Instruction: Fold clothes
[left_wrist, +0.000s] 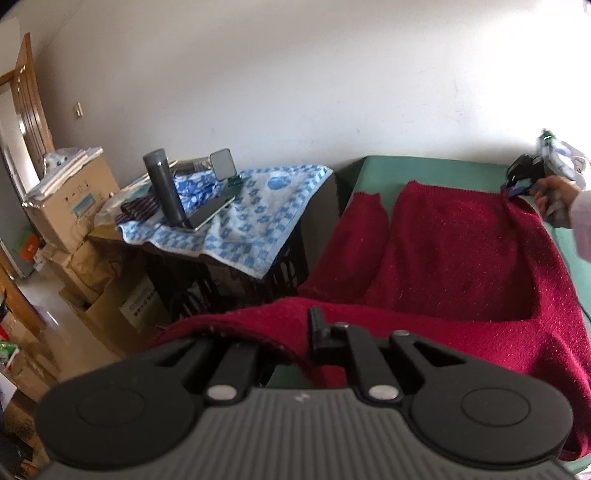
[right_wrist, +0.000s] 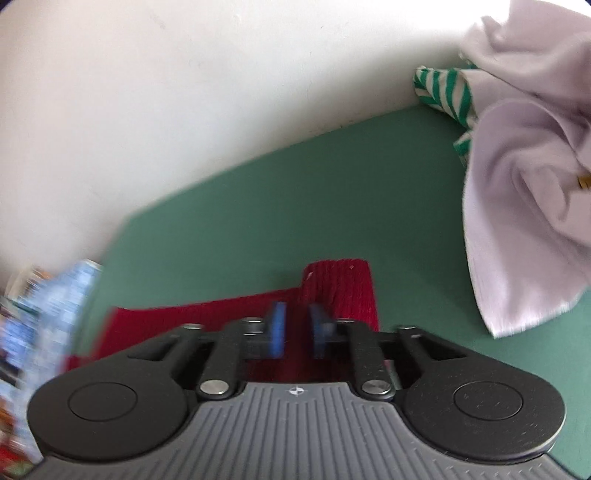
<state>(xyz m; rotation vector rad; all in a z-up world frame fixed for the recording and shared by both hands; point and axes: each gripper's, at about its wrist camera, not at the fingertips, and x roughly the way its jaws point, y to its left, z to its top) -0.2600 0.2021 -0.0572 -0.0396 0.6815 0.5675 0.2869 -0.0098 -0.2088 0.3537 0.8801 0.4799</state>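
A dark red knitted sweater (left_wrist: 454, 251) lies spread on the green table (left_wrist: 424, 170), with one sleeve (left_wrist: 354, 240) at its left. Its near edge is lifted and draped over my left gripper (left_wrist: 301, 332), which is shut on that edge; one finger is hidden under the fabric. At the far right a hand holds my right gripper (left_wrist: 515, 188) at the sweater's far corner. In the right wrist view my right gripper (right_wrist: 297, 325) is open, its blue pads (right_wrist: 277, 328) apart over the red sweater (right_wrist: 340, 291), not pressing on it.
Left of the table a black crate carries a blue-and-white towel (left_wrist: 251, 206), a grey bottle (left_wrist: 166, 184) and a phone. Cardboard boxes (left_wrist: 74, 192) are stacked beyond it. A pale cloth pile (right_wrist: 524, 184) and a green-striped garment (right_wrist: 443, 92) lie at the table's far right by the wall.
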